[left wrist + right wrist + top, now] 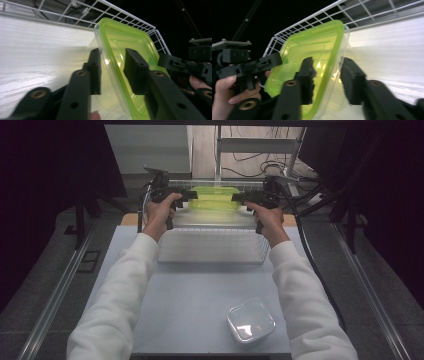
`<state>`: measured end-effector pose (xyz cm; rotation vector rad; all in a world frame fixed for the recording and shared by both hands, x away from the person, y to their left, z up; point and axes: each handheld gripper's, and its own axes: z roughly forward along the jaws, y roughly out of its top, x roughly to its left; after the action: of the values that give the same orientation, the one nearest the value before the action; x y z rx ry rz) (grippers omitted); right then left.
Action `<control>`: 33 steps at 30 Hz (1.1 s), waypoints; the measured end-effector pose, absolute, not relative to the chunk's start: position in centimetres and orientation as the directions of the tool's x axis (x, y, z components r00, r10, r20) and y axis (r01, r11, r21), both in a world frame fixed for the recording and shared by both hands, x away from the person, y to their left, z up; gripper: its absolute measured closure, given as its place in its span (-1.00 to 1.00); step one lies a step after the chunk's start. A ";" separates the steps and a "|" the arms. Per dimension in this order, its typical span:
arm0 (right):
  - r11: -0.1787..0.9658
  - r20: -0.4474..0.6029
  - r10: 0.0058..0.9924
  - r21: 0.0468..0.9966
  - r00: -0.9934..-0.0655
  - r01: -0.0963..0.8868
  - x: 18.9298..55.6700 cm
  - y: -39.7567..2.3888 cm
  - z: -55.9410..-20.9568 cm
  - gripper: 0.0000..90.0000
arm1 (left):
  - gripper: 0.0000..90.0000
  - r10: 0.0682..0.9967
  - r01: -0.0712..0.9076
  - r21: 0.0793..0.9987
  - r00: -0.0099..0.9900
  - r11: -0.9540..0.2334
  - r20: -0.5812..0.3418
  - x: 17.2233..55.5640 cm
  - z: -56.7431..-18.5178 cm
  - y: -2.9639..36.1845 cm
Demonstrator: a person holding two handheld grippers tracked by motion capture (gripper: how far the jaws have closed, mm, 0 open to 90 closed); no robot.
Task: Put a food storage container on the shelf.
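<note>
Count: one clear lidded tub [250,319] on the tabletop [190,295], nearest the person, well behind both claws; one white wire rack [212,245]; one green-lidded container [214,198]. Left claw [189,196] and right claw [239,197], jaws partly open, each straddle an end rim of the green-lidded container, held over the wire rack.

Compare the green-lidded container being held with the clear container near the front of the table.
The green-lidded container wears a lime lid; the clear container shows no colour. The first is held over the wire basket between left gripper and right gripper; the second rests on the table, untouched. Both are rounded-corner plastic.
</note>
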<state>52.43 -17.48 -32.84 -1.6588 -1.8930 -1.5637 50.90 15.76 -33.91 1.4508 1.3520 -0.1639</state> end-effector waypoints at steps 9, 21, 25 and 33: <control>-0.212 0.673 0.630 0.630 -0.389 0.747 51.2 -17.4 -31.9 -0.27 | -0.15 0.635 0.702 0.665 0.399 0.253 -0.662 49.7 -32.6 16.6; -0.096 0.525 0.662 0.766 -0.535 0.635 47.0 -18.4 -29.6 -0.43 | -0.32 0.659 0.636 0.749 0.485 0.186 -0.575 45.6 -31.1 17.7; -0.020 0.440 0.678 0.811 -0.588 0.584 45.7 -19.1 -29.2 -0.43 | -0.32 0.672 0.625 0.763 0.496 0.163 -0.550 43.9 -31.7 18.0; 0.144 0.304 0.678 0.837 -0.669 0.527 42.2 -21.1 -30.7 -0.40 | -0.30 0.713 0.619 0.782 0.519 0.066 -0.472 39.2 -33.8 18.4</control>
<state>42.22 -21.11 -30.73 -1.3195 -2.4816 -1.7053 39.24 18.41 -33.76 1.6190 1.1595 0.1022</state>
